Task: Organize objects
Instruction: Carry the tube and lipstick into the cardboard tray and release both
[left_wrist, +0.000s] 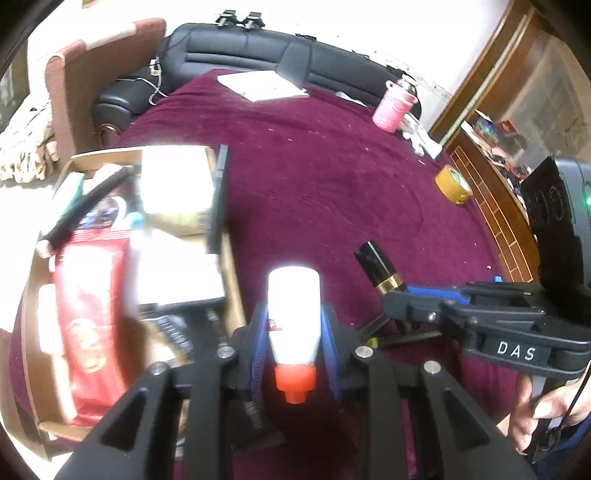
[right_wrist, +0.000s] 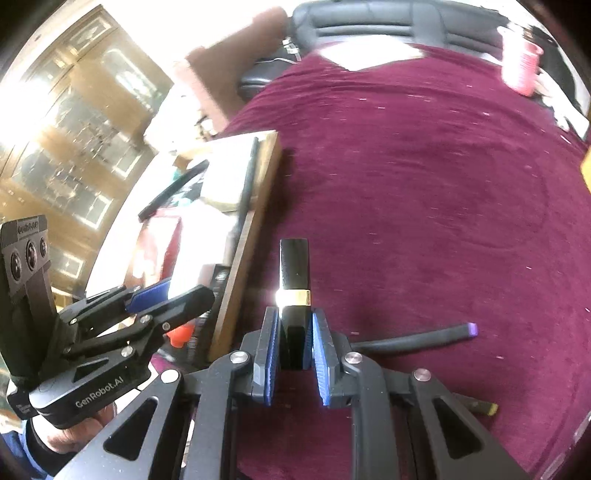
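The contents of the open cardboard box (left_wrist: 122, 258) are blurred and overexposed; you can make out only a red packet (left_wrist: 88, 343). Your left gripper (left_wrist: 293, 343) is closed on the white plastic bottle with orange cap (left_wrist: 293, 317), just right of the box. Only the right wrist view shows your right gripper (right_wrist: 294, 339) clamped on the black tube with gold band (right_wrist: 294, 291), and a dark pen with purple tip (right_wrist: 417, 339) right of the box. Everything lies on a maroon cloth (left_wrist: 332, 177); a black leather sofa (left_wrist: 251, 44) stands beyond the box.
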